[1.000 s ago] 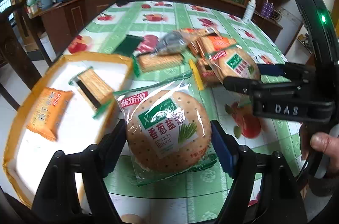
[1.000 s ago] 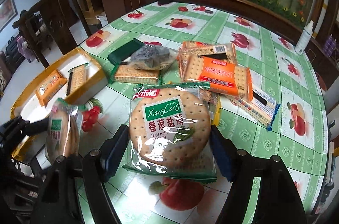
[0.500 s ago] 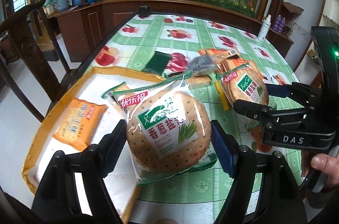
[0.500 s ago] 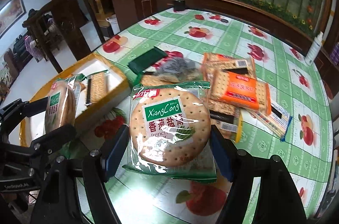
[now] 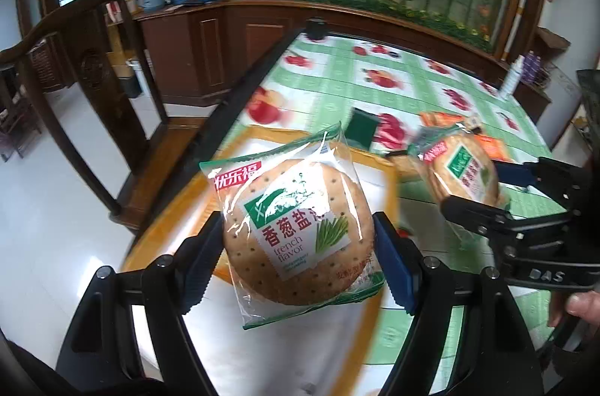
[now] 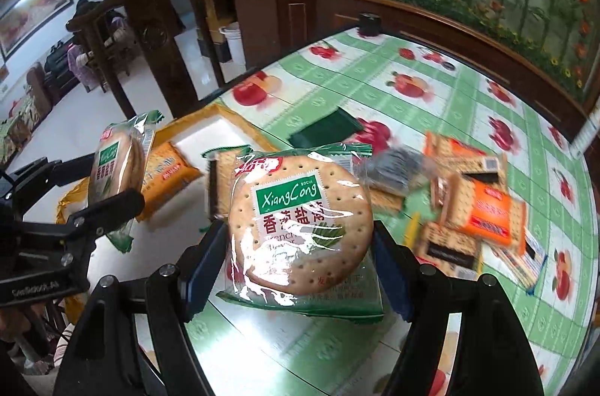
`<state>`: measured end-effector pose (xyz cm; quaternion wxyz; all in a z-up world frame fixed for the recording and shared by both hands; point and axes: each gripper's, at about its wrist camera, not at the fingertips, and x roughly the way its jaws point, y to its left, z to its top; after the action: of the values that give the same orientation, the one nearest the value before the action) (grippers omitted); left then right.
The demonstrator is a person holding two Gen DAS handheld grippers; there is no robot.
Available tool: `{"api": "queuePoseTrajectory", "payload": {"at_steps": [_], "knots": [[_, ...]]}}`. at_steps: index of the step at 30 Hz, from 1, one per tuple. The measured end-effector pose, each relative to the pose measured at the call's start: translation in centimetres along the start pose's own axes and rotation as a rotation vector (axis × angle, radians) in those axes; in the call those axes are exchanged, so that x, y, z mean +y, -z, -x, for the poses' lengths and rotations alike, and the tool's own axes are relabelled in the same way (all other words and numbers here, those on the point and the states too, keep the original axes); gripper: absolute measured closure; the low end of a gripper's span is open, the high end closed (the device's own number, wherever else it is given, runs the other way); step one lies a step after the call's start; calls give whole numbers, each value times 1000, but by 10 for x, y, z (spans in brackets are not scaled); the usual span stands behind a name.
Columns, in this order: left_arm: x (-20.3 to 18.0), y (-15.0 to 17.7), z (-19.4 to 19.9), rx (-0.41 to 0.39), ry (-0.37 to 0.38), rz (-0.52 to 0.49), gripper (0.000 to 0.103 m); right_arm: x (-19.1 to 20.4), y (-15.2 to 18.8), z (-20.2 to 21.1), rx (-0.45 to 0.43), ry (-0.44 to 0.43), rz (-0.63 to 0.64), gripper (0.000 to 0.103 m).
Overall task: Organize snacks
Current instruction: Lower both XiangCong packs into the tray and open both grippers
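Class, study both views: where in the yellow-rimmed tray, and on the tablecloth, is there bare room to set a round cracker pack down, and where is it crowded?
The tray has bare white floor between the orange packet and its far rim. The tablecloth lies bare beyond the dark green packet. It is crowded at the cracker pile, right of the right gripper and its round cracker pack.

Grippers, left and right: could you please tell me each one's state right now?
Left gripper: shut on a round cracker packet.
Right gripper: shut on a second round cracker packet.
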<state>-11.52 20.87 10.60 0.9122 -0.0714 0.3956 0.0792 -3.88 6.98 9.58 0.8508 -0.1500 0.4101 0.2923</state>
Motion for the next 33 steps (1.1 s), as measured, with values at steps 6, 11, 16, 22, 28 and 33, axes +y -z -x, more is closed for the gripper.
{"api": "queuePoseTrajectory", "payload": {"at_steps": [6,11,16,22,28,33], "knots": [[33,-1,-16,46,-27,54,25,25,-17,-21,23,-38,37,28],[42,4,-32,105,-24,45,25,42,-27,-54,78,-69,53,28],[50,8,-47,156,-21,52,25,47,-30,-82,126,-77,50,28],[53,8,-58,181,-36,43,25,51,-30,-98,163,-76,67,28],[61,9,-68,233,-5,110,18,45,-31,-101,167,-85,28,27],[59,12,-68,234,-29,101,16,33,-27,-89,139,-120,-29,24]]}}
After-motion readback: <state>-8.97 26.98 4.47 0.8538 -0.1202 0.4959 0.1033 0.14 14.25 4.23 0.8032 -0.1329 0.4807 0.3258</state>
